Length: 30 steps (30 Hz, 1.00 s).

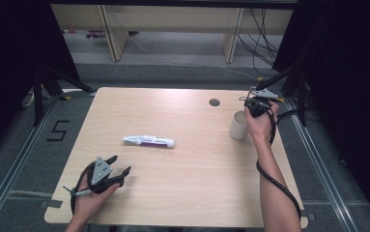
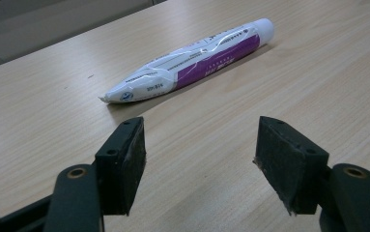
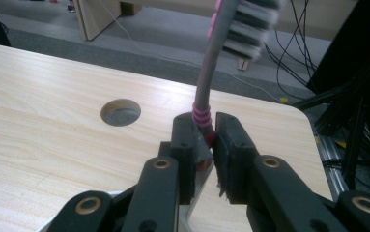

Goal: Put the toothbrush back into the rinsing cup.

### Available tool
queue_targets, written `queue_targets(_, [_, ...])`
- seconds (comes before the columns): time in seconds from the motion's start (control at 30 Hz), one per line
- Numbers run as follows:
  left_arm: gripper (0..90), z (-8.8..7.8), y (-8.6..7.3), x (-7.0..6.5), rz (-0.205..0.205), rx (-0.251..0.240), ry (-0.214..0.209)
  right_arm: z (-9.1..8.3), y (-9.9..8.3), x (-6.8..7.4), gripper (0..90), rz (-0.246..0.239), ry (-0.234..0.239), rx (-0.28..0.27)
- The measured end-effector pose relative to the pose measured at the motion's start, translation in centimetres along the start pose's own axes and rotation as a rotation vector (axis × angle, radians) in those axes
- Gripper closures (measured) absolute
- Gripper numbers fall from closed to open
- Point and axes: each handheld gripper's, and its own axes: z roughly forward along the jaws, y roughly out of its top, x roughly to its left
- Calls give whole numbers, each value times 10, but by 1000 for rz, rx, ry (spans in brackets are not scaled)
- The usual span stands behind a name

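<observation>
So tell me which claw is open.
The left claw: its pads stand apart over bare table, while the right claw is clamped on the toothbrush.

Even overhead light, soft shadows, dark edges, blurred toothbrush bristles

- One toothpaste tube
- One white cup
- One toothbrush
- Two hand-held grippers: left gripper, right gripper
- One worktop
</observation>
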Motion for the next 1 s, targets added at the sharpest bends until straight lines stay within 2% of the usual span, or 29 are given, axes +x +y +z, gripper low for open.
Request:
queue_targets(0.23, [348,0,0,0,-1,0,0,0,0,-1,763,1,5,14])
queue_targets(0.27, [348,0,0,0,-1,0,0,1,0,-3,741,-17,11,1])
queue_targets(0.37, [348,0,0,0,0,1,0,-1,1,-1,712,8,8,14])
queue_targets(0.43, [348,0,0,0,0,0,0,-1,1,0,691,19,7,3])
queue_targets(0.6, [348,0,0,0,0,0,0,-3,2,-3,631,11,24,4])
queue_targets(0.77, [348,0,0,0,0,1,0,-7,1,-1,575,56,14,10])
queue_targets(0.83, [348,0,0,0,-1,0,0,-9,0,-1,561,52,15,-1])
queue_targets(0.87, [348,0,0,0,-1,6,-1,-10,1,-4,554,28,18,1])
queue_targets(0.9, [348,0,0,0,-1,5,-1,-11,1,-4,550,27,24,1])
queue_targets(0.93, [348,0,0,0,-1,5,-2,-12,0,-1,550,56,19,-2])
queue_targets(0.97, [348,0,0,0,-1,5,-1,-13,0,-3,548,23,20,-7])
queue_targets(1.0, [347,0,0,0,-1,2,0,-16,0,0,544,64,22,1])
